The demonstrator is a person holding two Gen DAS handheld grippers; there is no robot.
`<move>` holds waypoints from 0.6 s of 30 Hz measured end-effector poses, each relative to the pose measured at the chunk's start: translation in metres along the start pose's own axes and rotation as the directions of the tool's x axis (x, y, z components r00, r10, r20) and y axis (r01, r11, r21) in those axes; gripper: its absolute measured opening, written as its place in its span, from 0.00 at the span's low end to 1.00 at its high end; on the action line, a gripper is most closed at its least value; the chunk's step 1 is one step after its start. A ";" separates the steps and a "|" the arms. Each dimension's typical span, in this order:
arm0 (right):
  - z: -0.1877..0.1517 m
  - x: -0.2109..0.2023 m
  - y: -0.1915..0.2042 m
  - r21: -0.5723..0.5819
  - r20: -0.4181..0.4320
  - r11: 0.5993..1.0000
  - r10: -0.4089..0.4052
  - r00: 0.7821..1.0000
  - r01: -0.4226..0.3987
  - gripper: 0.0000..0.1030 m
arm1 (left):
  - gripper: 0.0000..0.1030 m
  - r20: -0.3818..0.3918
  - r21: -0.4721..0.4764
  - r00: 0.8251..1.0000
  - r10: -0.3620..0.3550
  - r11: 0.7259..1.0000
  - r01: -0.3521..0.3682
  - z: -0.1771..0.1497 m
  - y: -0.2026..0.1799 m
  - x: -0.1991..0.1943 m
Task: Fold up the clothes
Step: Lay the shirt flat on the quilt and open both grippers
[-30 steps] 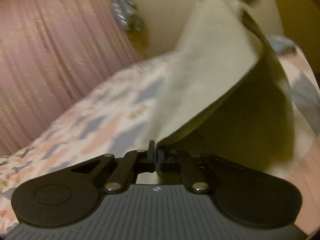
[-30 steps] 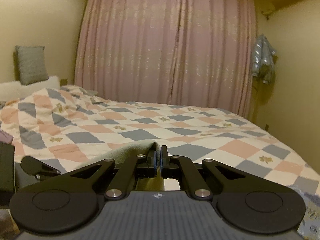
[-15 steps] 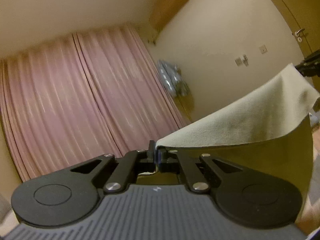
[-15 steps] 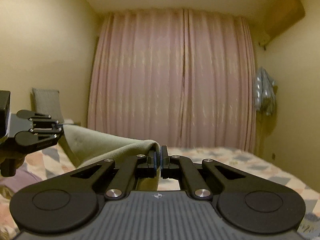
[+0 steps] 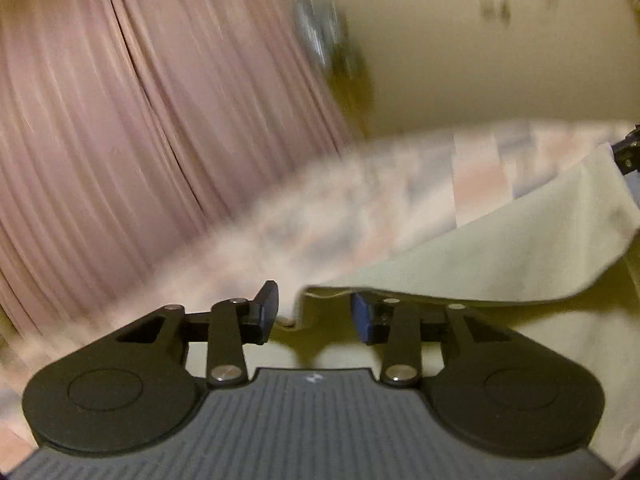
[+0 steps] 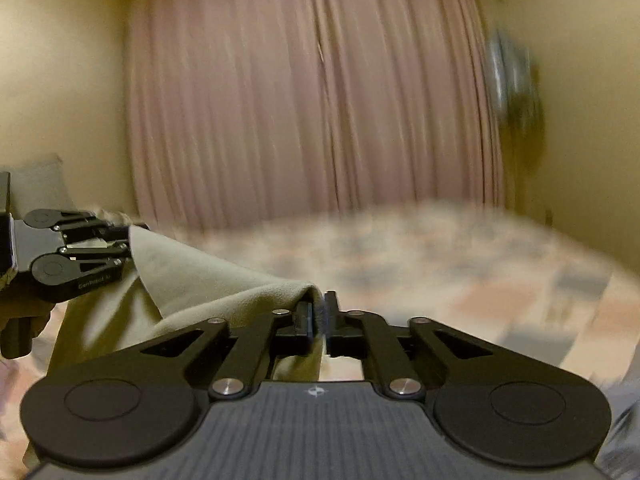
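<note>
Step in hand, I think: letting go of the cloth after a fold is thrown over the bed.

The L gripper (image 5: 314,312) jaws are opening, already quite wide; the cloth (image 5: 500,264) corner sits in the gap but the blue pads (image 5: 362,318) do not press it. The R gripper (image 6: 319,314) jaws are opening too, only a narrow gap so far, w/ the cloth (image 6: 208,280) edge between them and still touching, it seems. In the R view the L gripper (image 6: 127,240) shows at the far left edge, at the other corner.

The cloth is between the two grippers, hanging as a loose sheet just above the bed (image 5: 320,216). It is pale green-beige, soft, matte, fleece-like, w/ a thin hem.

Next move, prob.: open both fully, pull back w/o dragging the corners, then check the edges lie even.

Farther: a quilt w/ pink, grey and cream diamonds, blurred. Behind it a pink pleated curtain (image 6: 312,92), plain yellowish wall, something silver-grey hanging (image 6: 508,76); cannot tell what.
</note>
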State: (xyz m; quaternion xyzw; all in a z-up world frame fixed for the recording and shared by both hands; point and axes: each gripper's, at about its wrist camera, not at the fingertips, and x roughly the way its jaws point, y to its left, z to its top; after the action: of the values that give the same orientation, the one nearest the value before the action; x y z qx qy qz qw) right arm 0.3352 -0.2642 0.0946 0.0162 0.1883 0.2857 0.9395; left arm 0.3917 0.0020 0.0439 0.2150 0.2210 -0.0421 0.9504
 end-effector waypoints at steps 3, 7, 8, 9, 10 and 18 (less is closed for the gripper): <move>-0.046 0.085 -0.050 0.093 -0.197 0.992 -0.066 0.978 0.086 0.26 | 0.29 -0.108 -0.045 0.994 -0.017 0.999 0.012 -0.038 -0.001 0.044; -0.084 0.105 -0.068 0.089 -0.231 0.986 -0.115 0.966 0.139 0.27 | 0.31 -0.154 -0.085 0.987 -0.035 0.996 0.022 -0.089 0.013 0.036; -0.093 0.101 -0.066 0.084 -0.231 0.985 -0.128 0.964 0.151 0.27 | 0.32 -0.170 -0.107 0.984 -0.050 0.994 0.032 -0.099 0.018 0.034; -0.098 0.097 -0.065 0.082 -0.226 0.985 -0.130 0.965 0.152 0.27 | 0.32 -0.185 -0.130 0.980 -0.068 0.991 0.044 -0.108 0.023 0.032; -0.103 0.093 -0.063 0.079 -0.221 0.985 -0.132 0.966 0.152 0.27 | 0.32 -0.195 -0.153 0.977 -0.090 0.986 0.060 -0.114 0.025 0.031; -0.113 0.136 -0.025 -0.065 -0.420 0.993 0.065 0.905 -0.101 0.29 | 0.42 -0.227 -0.337 0.942 -0.246 0.928 0.161 -0.135 0.040 0.049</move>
State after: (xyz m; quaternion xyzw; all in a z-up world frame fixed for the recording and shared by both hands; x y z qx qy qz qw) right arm 0.4118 -0.2205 -0.0602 -0.0771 0.3714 0.3300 0.8644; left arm 0.3886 0.0967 -0.0719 0.0406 0.3714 -0.0766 0.9244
